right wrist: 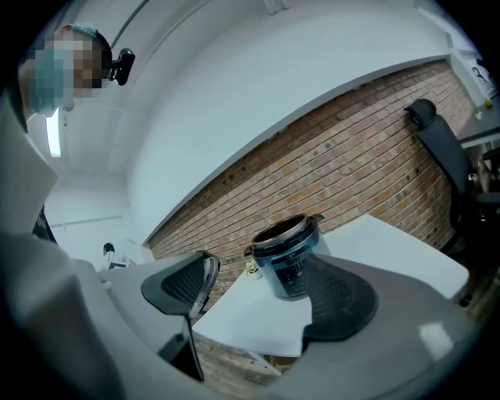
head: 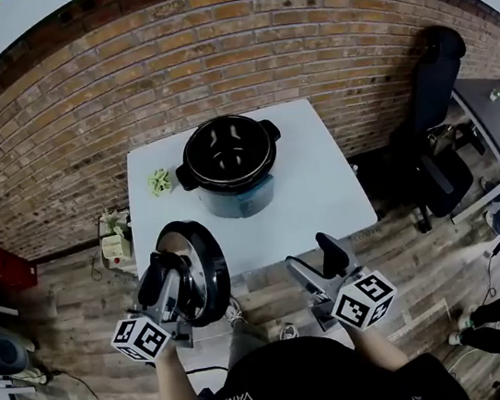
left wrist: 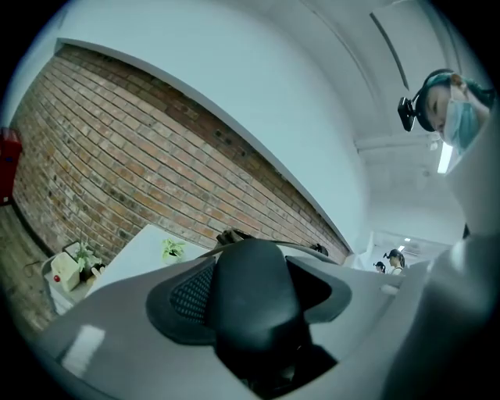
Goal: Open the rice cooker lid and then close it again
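The rice cooker (head: 229, 165) stands on the white table (head: 323, 193) with no lid on it, its dark inner pot showing. My left gripper (head: 170, 276) is below the table's near left corner and is shut on the lid (head: 200, 267), which stands on edge. In the left gripper view the lid's black handle (left wrist: 254, 301) fills the space between the jaws. My right gripper (head: 314, 264) is open and empty just off the table's front edge. It points at the cooker (right wrist: 287, 254), with the lid's rim (right wrist: 208, 275) at its left.
A small green plant (head: 160, 181) sits on the table left of the cooker. A black office chair (head: 435, 129) stands to the right and a brick wall behind. On the floor at the left are a potted plant with a box (head: 114, 238) and a red crate (head: 4, 268).
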Motion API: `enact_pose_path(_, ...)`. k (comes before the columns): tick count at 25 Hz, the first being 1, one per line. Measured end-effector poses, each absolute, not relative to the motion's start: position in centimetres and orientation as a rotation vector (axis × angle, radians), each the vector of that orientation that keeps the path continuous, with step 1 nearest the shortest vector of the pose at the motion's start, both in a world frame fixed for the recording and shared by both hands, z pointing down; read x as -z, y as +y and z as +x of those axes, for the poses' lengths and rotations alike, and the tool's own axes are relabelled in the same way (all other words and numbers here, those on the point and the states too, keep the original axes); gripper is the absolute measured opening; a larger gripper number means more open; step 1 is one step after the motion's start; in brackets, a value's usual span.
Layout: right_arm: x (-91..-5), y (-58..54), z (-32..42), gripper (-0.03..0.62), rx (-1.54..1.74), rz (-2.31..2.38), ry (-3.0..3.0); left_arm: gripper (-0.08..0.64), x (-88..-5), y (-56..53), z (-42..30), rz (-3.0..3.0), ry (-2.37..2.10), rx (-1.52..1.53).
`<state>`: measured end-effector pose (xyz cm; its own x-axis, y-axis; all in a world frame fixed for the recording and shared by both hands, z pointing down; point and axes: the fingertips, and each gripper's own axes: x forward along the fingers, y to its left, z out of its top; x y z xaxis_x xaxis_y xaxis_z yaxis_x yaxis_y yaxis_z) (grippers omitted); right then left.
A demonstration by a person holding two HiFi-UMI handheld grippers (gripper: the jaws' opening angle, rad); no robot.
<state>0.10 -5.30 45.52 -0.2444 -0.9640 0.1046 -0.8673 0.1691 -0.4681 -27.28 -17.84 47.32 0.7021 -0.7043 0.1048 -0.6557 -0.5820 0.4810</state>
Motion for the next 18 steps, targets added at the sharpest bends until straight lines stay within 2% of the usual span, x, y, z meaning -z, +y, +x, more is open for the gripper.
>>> enact_pose_path(18, -45.8, -8.6, 0.8, 0.394, 0.679, -1.801, 2.171, 0.281, -46.2, -22.3, -26.4, 2.449, -1.024, 0.132)
